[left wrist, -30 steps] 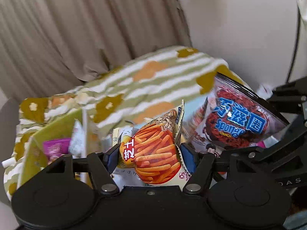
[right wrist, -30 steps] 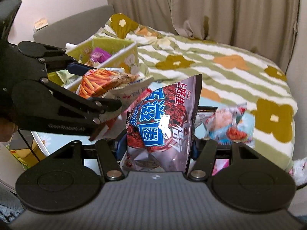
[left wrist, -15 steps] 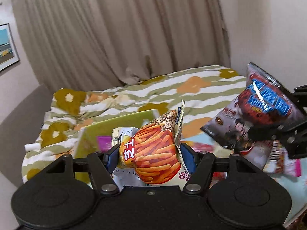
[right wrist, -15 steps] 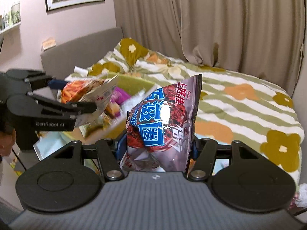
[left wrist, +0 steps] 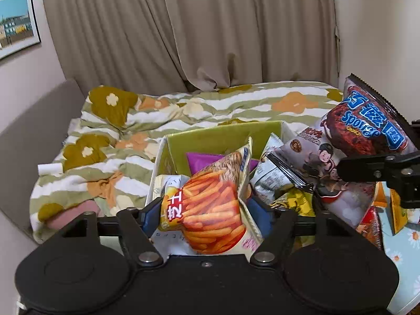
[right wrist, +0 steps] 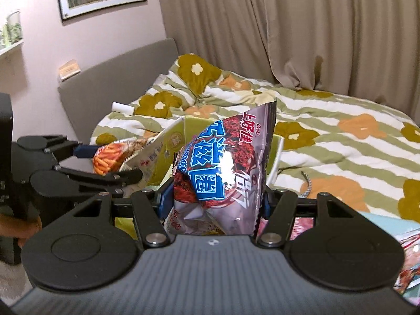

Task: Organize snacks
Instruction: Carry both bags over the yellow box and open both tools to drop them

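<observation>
Beige curtains hang at 12 o'clock behind a floral duvet. My left gripper is clenched on the orange snack bag, held over the green box; the bag hides much of the box interior, where a purple packet shows only partly. At 2 o'clock my right gripper grasps the Sponge Crunch bag just above the box's right edge. Packets on the table at 3 o'clock are cut off and unreadable.
</observation>
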Action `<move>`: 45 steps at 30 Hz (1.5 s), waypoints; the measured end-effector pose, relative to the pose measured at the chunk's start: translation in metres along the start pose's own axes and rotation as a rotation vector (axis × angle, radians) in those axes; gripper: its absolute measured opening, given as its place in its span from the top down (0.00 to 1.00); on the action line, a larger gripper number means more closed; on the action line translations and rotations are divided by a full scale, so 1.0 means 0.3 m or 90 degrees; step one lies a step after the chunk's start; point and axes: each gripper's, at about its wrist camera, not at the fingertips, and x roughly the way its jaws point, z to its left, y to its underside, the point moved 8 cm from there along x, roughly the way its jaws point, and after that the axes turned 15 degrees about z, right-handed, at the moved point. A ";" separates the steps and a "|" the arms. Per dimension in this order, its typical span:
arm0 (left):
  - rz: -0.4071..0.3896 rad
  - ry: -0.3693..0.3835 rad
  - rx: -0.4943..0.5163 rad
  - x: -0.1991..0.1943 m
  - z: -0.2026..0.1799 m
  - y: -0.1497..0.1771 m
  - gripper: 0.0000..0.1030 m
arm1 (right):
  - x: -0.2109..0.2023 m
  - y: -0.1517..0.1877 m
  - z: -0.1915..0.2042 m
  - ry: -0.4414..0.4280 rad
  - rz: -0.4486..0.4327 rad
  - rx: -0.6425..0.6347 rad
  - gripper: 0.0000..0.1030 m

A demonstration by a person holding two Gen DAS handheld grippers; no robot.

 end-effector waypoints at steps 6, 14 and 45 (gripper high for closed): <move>-0.006 0.034 0.042 0.029 0.016 0.039 0.00 | 0.111 -0.006 0.040 0.047 0.032 0.062 0.26; 0.019 0.072 -0.004 0.067 0.099 0.072 0.00 | 0.189 0.012 0.053 0.091 0.069 0.079 0.26; 0.044 0.039 -0.054 0.060 0.174 0.097 0.00 | 0.265 -0.047 0.053 0.085 0.032 0.093 0.00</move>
